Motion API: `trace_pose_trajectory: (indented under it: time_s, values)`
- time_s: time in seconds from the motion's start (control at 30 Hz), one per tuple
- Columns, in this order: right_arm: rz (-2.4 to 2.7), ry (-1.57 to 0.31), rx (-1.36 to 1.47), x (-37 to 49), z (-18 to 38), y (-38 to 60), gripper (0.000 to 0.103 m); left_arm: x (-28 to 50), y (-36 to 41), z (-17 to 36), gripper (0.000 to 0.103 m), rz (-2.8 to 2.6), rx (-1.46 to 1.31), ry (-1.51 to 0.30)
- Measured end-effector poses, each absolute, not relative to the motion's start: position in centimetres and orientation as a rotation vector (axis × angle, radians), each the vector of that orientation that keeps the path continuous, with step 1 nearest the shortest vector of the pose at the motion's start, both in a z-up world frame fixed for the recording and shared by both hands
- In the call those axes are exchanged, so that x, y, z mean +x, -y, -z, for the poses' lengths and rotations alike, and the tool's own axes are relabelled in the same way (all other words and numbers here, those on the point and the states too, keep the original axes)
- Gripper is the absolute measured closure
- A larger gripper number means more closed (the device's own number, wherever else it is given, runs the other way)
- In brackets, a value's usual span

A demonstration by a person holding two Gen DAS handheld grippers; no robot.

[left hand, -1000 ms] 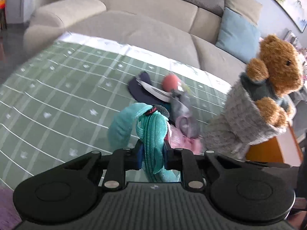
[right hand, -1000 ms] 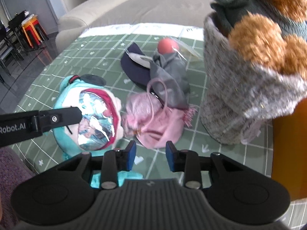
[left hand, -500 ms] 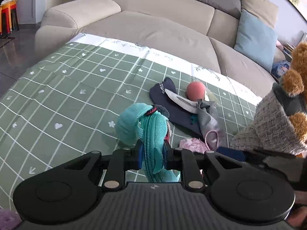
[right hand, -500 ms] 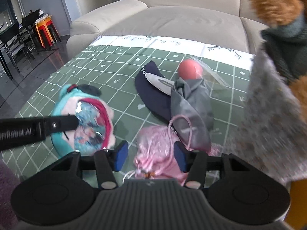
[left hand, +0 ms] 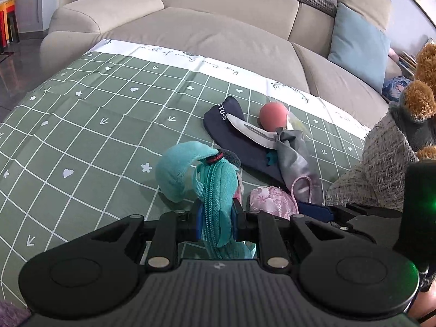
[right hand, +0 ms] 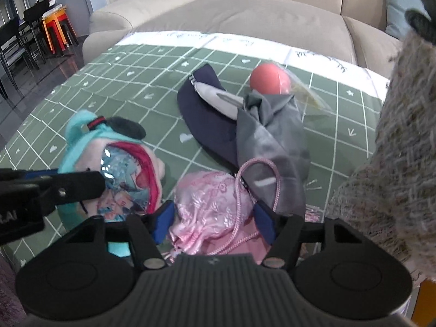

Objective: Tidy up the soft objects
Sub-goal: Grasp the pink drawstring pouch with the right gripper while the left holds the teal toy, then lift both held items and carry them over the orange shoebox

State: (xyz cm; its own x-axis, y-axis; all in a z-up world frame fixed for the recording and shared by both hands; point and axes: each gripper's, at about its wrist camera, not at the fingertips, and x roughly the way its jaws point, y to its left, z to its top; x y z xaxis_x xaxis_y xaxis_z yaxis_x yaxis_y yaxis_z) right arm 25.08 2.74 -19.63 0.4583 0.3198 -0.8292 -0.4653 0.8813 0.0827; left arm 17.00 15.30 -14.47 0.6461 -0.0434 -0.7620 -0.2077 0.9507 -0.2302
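left tongs [left hand: 216,222] grasp the teal plush pouch [left hand: 215,190]; right tongs [right hand: 214,218] stand released around the pink bag [right hand: 212,204].
the pouch is pinched at its zipper edge, on the green checked cloth [left hand: 95,136]. the pink bag lies on the cloth between the wide blue pads [right hand: 163,219], beside a grey bag [right hand: 272,147], a dark cap [right hand: 207,120] and a red ball [right hand: 269,79].

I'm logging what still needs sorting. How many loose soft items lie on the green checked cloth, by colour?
Teal: 1, the teal plush zip pouch, held in the left claw
Pink: 1, the pink satin drawstring bag, between the open right claw fingers
Grey: 1, the grey fabric bag
Navy: 1, the navy cap
Coral: 1, the coral ball
Total: 5
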Motion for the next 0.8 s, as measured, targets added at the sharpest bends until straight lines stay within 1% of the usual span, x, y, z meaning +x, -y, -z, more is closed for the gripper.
trace_pose_trajectory:
  time_s: [0.07, 0.17, 0.3, 0.57, 0.8]
  values:
    - [-0.492, -0.973, -0.163, 25.0, 19.6, -2.6, 0.047, 17.0, -15.3, 14.5, 0.081, -0.095, -0.311, -0.867]
    - [-0.5, -0.956, -0.179, 24.5, 19.3, -2.5, 0.05, 16.9, -15.1, 14.4, 0.081, -0.094, -0.301, -0.867]
    - [-0.511, -0.928, -0.186, 23.8, 18.1, -2.2, 0.051, 16.5, -14.9, 13.8, 0.081, -0.104, -0.283, -0.86]
    - [-0.538, -0.902, -0.109, 21.2, 14.3, -1.0, 0.05, 15.0, -14.3, 11.5, 0.081, -0.112, -0.266, -0.836]
    - [-0.555, -0.835, -0.093, 18.9, 11.2, -0.2, 0.05, 13.3, -13.9, 8.6, 0.081, -0.104, -0.27, -0.769]
